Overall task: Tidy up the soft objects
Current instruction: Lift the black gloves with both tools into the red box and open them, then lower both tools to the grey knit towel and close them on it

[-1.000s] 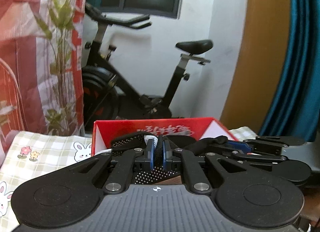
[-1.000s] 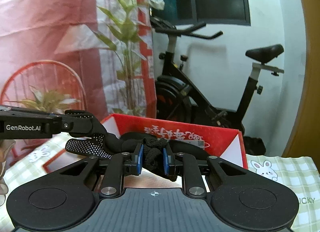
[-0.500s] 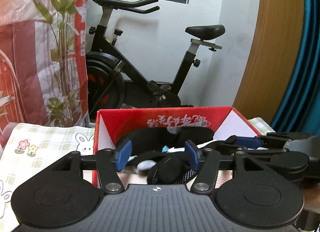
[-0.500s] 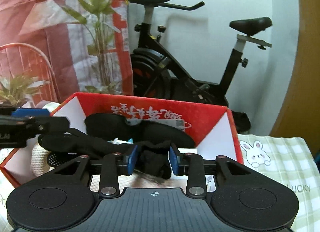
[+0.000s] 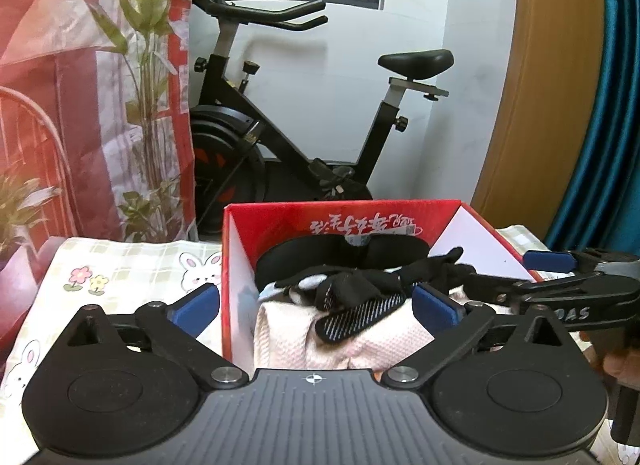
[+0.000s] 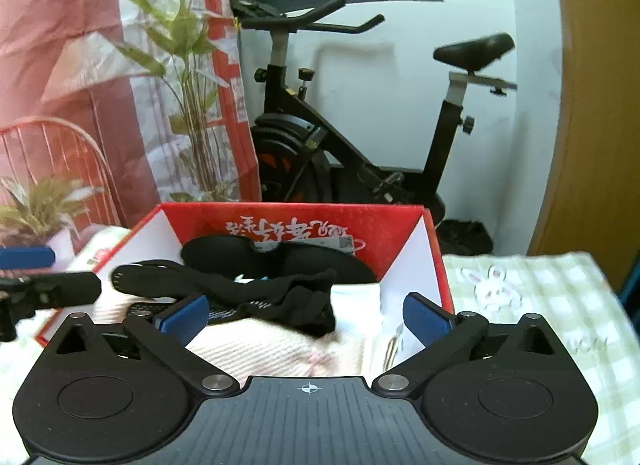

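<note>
Both grippers are hanging spread wide w/ nothing held: left gripper [image 5: 316, 303] at box's near-left corner, right gripper [image 6: 306, 315] at near-right. Black sock [image 6: 288, 301] is lying just ahead betw. right pads, long axis left-right, so right is nearer. It's resting on pink towel [image 6: 264, 349] inside red box [image 6: 400, 241]; black mask [image 5: 340, 255] is leaning at back wall.
</note>
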A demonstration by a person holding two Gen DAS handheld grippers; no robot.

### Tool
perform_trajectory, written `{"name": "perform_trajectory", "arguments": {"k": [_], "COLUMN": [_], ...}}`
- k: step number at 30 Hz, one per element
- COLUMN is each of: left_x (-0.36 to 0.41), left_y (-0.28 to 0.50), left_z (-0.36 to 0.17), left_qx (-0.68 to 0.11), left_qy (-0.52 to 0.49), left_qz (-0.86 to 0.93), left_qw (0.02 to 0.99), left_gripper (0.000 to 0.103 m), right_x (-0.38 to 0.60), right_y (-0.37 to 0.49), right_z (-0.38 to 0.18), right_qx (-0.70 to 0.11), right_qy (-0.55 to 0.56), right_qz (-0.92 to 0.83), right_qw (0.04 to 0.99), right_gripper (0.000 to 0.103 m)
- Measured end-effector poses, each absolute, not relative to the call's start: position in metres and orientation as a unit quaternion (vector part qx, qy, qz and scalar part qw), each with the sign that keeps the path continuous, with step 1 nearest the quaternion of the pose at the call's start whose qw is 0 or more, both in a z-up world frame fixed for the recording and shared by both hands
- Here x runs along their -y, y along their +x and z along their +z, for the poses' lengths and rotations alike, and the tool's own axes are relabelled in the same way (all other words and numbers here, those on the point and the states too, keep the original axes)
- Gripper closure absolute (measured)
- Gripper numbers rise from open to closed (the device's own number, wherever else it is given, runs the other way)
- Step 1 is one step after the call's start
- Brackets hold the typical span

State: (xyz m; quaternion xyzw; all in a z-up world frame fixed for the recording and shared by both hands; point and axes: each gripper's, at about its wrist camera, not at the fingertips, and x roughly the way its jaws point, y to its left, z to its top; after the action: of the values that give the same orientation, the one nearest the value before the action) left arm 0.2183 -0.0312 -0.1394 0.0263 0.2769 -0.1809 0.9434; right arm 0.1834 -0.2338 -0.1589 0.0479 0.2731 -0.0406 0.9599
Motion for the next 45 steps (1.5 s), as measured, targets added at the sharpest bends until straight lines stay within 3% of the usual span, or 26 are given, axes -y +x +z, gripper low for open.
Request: {"name": "perform_trajectory", "arguments": {"k": [20, 29, 45], "left_x": [-0.011, -0.012, -0.016], "left_y": [0.137, 0.126, 0.137], "left_z": [-0.162, -0.186, -0.238], "left_qx": [-0.267, -0.280, -0.338], "left_qy": [0.016, 0.008, -0.020], "left_qz": [-0.154, -0.155, -0.156], "left_qw": [0.951, 0.947, 0.928], "left_gripper": [0.000, 0.000, 0.005], "right_x": [0.225, 0.226, 0.224], "right_y": [0.073, 0.056, 0.065], "right_z": [-0.180, -0.219, -0.273], "right_qx": [-0.198, -0.227, -0.291], "right_qy": [0.028, 0.034, 0.044], "right_qz": [-0.045, -0.057, -0.046], "right_qw": [0.979, 0.972, 0.955], "right_gripper": [0.000, 0.001, 0.022]}}
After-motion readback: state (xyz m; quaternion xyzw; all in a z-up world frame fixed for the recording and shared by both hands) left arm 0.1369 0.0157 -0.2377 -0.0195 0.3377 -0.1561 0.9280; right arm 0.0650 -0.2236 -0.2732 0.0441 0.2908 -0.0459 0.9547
